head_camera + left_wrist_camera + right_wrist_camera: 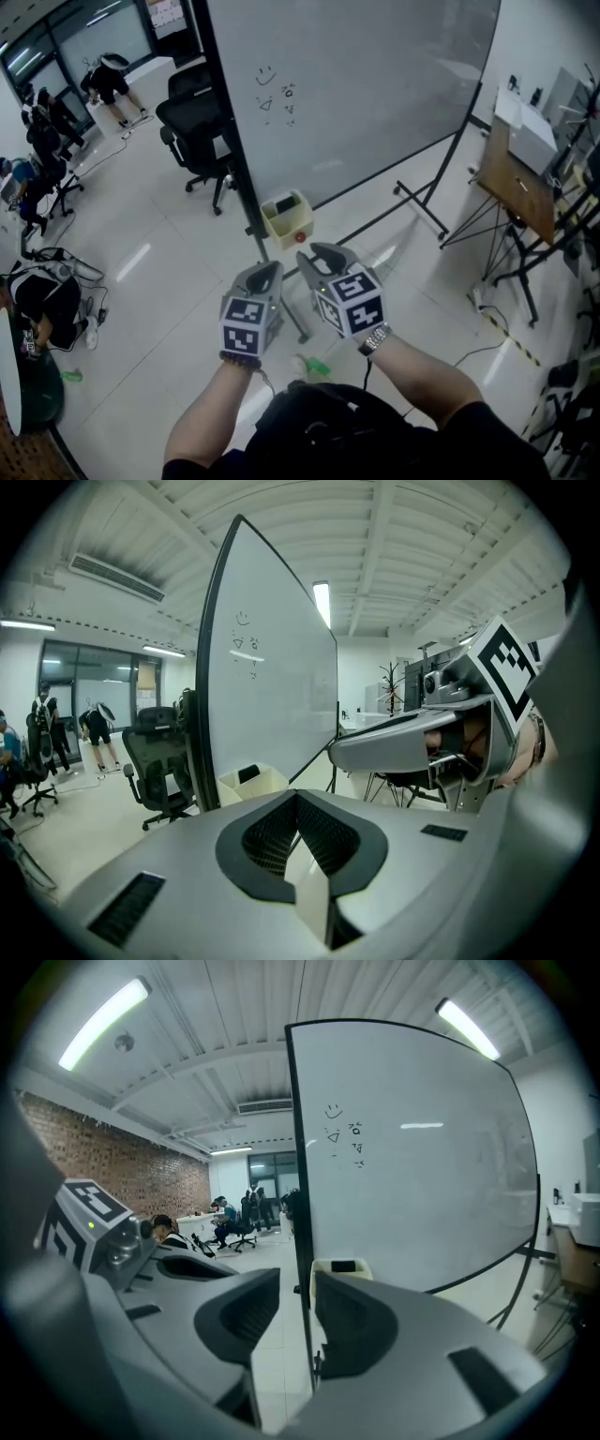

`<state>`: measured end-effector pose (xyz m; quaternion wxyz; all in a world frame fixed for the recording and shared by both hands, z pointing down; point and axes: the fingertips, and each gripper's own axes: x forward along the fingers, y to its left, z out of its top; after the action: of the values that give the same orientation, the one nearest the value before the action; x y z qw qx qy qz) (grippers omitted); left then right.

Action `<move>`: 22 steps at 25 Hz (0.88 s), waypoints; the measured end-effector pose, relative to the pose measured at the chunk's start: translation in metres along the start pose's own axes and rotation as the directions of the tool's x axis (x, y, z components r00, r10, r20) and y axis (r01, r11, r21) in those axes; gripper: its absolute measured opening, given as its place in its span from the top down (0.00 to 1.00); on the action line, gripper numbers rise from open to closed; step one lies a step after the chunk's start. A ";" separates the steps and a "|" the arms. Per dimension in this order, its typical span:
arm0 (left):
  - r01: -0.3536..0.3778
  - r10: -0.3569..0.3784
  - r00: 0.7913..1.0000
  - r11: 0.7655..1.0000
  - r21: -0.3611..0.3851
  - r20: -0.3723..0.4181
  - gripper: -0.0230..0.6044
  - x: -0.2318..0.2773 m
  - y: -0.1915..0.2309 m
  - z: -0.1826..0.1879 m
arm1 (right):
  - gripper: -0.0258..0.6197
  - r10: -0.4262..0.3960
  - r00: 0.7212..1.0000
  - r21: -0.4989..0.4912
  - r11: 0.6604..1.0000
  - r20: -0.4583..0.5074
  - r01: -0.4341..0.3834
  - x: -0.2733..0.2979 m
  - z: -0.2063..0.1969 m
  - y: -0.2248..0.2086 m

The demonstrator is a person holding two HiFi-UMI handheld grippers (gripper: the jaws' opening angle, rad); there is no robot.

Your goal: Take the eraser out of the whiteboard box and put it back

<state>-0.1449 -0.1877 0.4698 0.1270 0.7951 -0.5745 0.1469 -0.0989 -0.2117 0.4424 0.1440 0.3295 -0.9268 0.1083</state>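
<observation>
Head view, looking steeply down: a person holds the left gripper (267, 273) and the right gripper (319, 254) side by side above a pale tiled floor (159, 272), both pointing up the frame toward the whiteboard box (291, 225). They are well apart from the box. It is a cream open-topped container standing at the foot of the whiteboard (375, 94), just beside the board's dark frame edge. The eraser (284, 205) sits inside the box at the end nearer the board, and only its dark upper face shows above the rim. In the right gripper view this face of the eraser (343, 1266) is broader than tall and lies across the mouth of the box (340, 1277). Whether the long axis runs down into the box cannot be told. In the left gripper view the eraser (248, 773) appears as a dark block tilted against the near wall of the box (258, 785). The jaws of the left gripper (299, 799) are closed together, with nothing between them. The jaws of the right gripper (297, 1288) stand partly apart and hold nothing; through the gap only the board's frame edge and the distant box are seen. A black office chair (197, 131) stands to the left of the board.
</observation>
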 end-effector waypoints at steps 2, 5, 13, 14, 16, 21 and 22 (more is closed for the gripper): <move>0.009 -0.009 1.000 1.000 -0.003 -0.004 0.96 0.006 0.010 0.000 | 0.72 -0.009 1.000 0.003 1.000 -0.010 0.009 0.013 0.002 -0.003; 0.024 -0.024 1.000 1.000 -0.006 -0.010 0.96 0.016 0.023 0.000 | 0.69 -0.025 0.999 0.005 1.000 -0.024 0.025 0.032 0.005 -0.008; 0.061 -0.061 0.998 0.998 -0.010 -0.012 0.96 0.043 0.049 0.003 | 0.58 -0.063 0.995 0.006 0.998 -0.079 0.064 0.079 0.001 -0.027; 0.064 -0.064 0.998 0.998 -0.013 -0.012 0.96 0.045 0.052 0.003 | 0.56 -0.065 0.994 0.005 0.998 -0.085 0.066 0.084 0.001 -0.028; 0.069 -0.069 0.998 0.997 -0.017 -0.014 0.96 0.049 0.057 0.002 | 0.52 -0.068 0.993 0.005 0.998 -0.098 0.068 0.095 0.000 -0.031; 0.076 -0.077 0.997 0.997 -0.023 -0.024 0.96 0.061 0.070 0.000 | 0.47 -0.090 0.989 0.010 0.996 -0.117 0.092 0.120 -0.001 -0.046; 0.076 -0.077 0.997 0.997 -0.024 -0.026 0.96 0.063 0.073 0.000 | 0.47 -0.095 0.988 0.011 0.995 -0.120 0.097 0.125 -0.002 -0.049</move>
<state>-0.1956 -0.2652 0.4964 0.1495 0.8130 -0.5436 0.1457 -0.1599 -0.3205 0.4913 0.2017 0.3676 -0.8987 0.1286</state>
